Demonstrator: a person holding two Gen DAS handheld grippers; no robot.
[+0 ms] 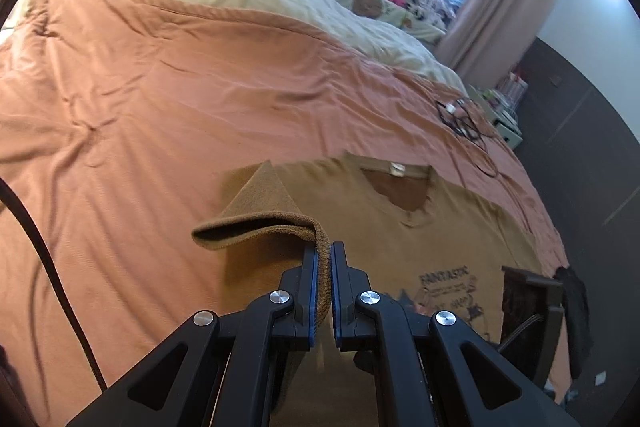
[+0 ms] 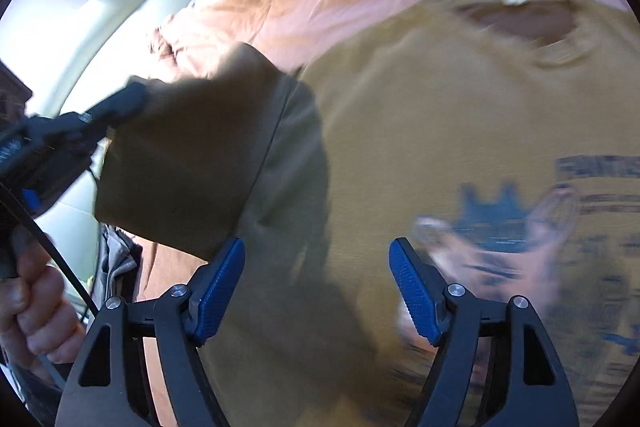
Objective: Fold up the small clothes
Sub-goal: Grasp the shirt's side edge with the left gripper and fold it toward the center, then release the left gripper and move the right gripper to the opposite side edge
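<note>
While the left gripper pinches one T-shirt's sleeve, the right gripper gapes empty.

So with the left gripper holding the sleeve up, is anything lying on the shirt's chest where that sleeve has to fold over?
Nothing visible. The left gripper pinches the sleeve, and the T-shirt front lies bare on the bedspread. The open right gripper hovers over it, empty.

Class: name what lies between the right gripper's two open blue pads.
Nothing is gripped: only the tan T-shirt lying below the right gripper, seen in the right wrist view.
</note>
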